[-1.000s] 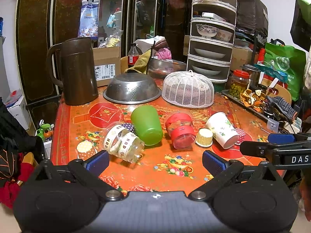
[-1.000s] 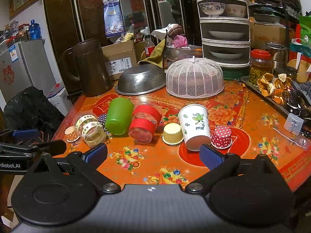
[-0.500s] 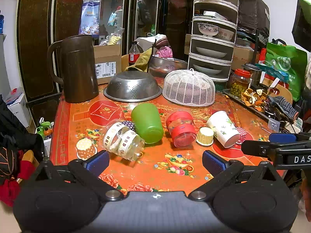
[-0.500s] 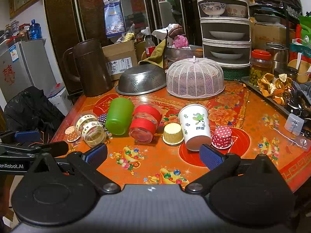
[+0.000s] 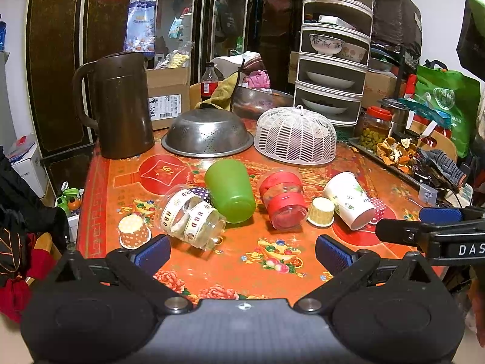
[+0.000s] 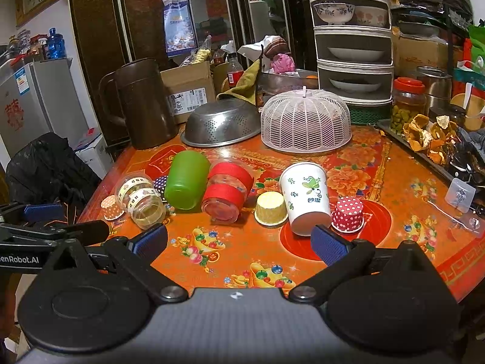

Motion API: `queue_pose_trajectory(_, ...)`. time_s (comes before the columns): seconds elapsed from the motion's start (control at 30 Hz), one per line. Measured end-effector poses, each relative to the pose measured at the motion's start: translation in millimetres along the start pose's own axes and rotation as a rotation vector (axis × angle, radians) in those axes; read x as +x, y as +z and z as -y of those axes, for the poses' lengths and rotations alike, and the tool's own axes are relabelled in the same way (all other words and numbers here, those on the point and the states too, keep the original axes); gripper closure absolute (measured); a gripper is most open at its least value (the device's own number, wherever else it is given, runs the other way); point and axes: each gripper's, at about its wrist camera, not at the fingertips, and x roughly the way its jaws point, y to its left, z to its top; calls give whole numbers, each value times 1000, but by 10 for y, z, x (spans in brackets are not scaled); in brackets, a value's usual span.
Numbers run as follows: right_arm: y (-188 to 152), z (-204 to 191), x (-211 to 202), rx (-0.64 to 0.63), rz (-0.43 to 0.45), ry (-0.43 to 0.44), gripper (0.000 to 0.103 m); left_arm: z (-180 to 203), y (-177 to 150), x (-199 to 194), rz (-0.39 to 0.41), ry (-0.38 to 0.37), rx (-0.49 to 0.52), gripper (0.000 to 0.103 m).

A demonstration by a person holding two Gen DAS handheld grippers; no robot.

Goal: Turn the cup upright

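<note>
Both grippers hover at the near table edge, jaws spread and empty: the left gripper [image 5: 242,247] faces the clear HBD-taped cup [image 5: 191,217], the right gripper [image 6: 239,241] the white paper cup [image 6: 306,197]. Just beyond, the cups lie on their sides in a row on the red patterned table [image 6: 363,163], with the green cup [image 6: 186,182] and red-banded cup [image 6: 227,192] between. This looks like the approach step. Next, one gripper must close across a chosen cup's wall and rotate it onto its base.

Both black two-finger grippers with blue padded tips sit low at the near edge of the orange patterned table [image 5: 212,273]. Left gripper [image 5: 242,250] jaws spread wide, holding nothing; right gripper [image 6: 239,241] same deal.
</note>
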Motion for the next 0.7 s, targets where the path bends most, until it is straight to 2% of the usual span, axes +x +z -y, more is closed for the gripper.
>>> queue_pose_trajectory(0.7,2,-43,43,-17,-7,4,1,-53,12,30,-3,7,-5,0)
